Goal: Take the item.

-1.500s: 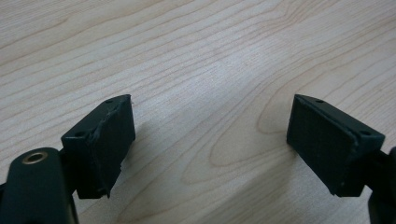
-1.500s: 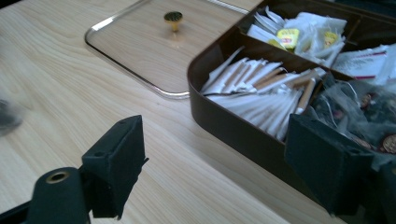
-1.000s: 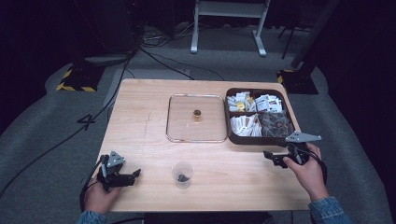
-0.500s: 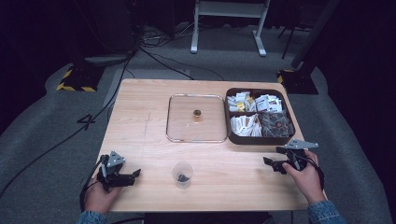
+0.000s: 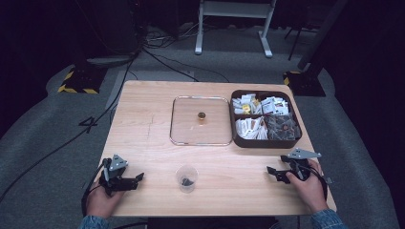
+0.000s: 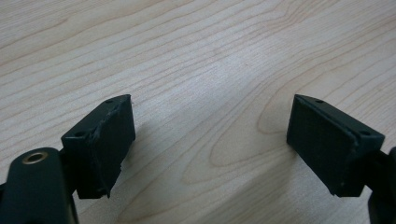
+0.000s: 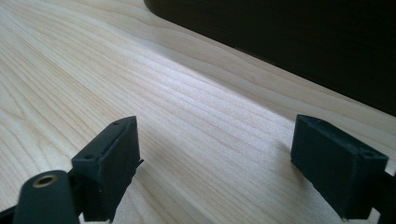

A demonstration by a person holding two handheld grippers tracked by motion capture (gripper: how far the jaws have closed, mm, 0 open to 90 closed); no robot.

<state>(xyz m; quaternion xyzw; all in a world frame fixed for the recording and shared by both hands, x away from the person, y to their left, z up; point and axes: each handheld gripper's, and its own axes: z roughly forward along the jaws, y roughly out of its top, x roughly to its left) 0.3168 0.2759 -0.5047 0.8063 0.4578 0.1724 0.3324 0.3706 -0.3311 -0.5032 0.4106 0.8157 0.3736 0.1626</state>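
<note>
A small clear plastic cup [image 5: 186, 178] with something dark at its bottom stands near the table's front edge. A clear square lid [image 5: 191, 133] with a small brown knob [image 5: 201, 115] lies flat at the table's middle. To its right sits a dark compartment box [image 5: 239, 141] packed with small packets. My left gripper [image 5: 136, 179] rests low at the front left, pointing right toward the cup, jaws wide apart over bare wood [image 6: 210, 140]. My right gripper [image 5: 273, 174] sits at the front right, just in front of the box, open and holding nothing [image 7: 215, 158].
The box's dark wall [image 7: 303, 37] rises close ahead in the right gripper view. The wooden table [image 5: 143, 124] has bare room along its left half. Cables and a stand's feet lie on the grey floor behind the table.
My right gripper has drawn back a little from the box toward the table's front edge. The left gripper has stayed where it was.
</note>
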